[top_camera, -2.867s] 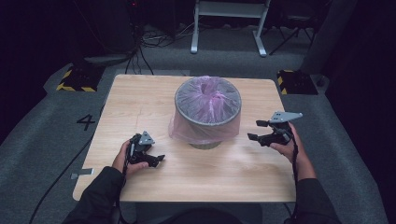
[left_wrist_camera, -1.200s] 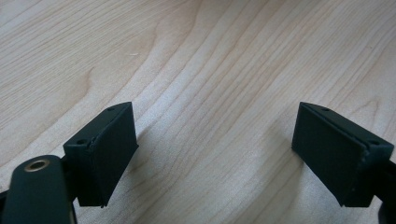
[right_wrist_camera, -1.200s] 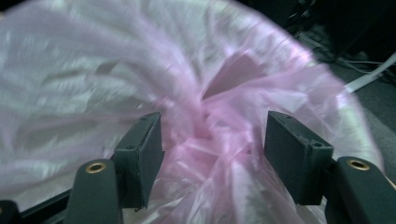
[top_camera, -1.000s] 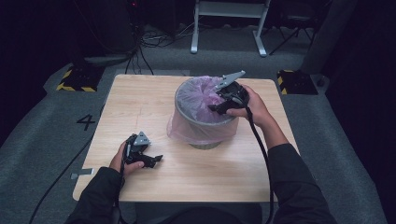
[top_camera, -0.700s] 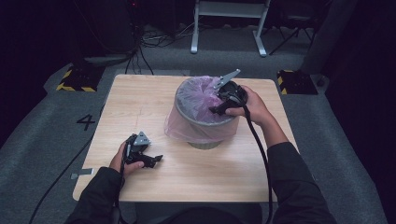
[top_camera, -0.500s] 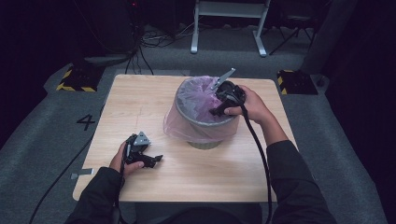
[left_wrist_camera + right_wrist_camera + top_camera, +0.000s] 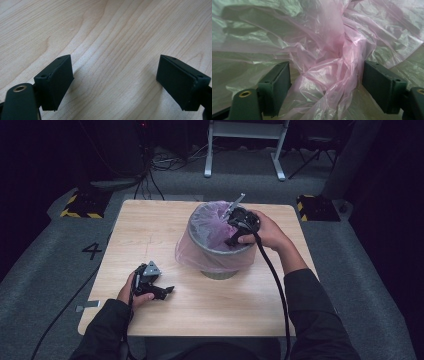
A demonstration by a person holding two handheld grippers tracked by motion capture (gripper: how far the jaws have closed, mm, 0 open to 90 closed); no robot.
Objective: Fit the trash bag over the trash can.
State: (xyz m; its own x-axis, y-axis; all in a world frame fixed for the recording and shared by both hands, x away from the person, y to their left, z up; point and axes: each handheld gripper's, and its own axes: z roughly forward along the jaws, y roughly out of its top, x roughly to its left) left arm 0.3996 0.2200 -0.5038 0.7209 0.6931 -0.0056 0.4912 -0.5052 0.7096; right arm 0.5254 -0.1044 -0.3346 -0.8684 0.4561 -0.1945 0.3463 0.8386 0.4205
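A grey bin (image 7: 220, 269) lined with a thin pink plastic bag (image 7: 209, 222) stands in the middle of the wooden table (image 7: 150, 227). My right gripper (image 7: 231, 227) reaches down into the bin's mouth. Its jaws stand open on either side of a bunched fold of the pink bag (image 7: 332, 72), and I cannot tell whether they touch it. My left gripper (image 7: 159, 290) rests low over the table near the front left, open, with bare wood (image 7: 112, 75) between its fingers.
The bag's edge hangs over the bin's rim and down its left side (image 7: 186, 251). Black cables trail from both grippers off the table's front edge. Beyond the table stand a white frame (image 7: 245, 145) and two yellow-striped blocks (image 7: 80, 205).
My right gripper has swung from the table's right side over the bin and dipped into the bag. The left gripper has stayed put.
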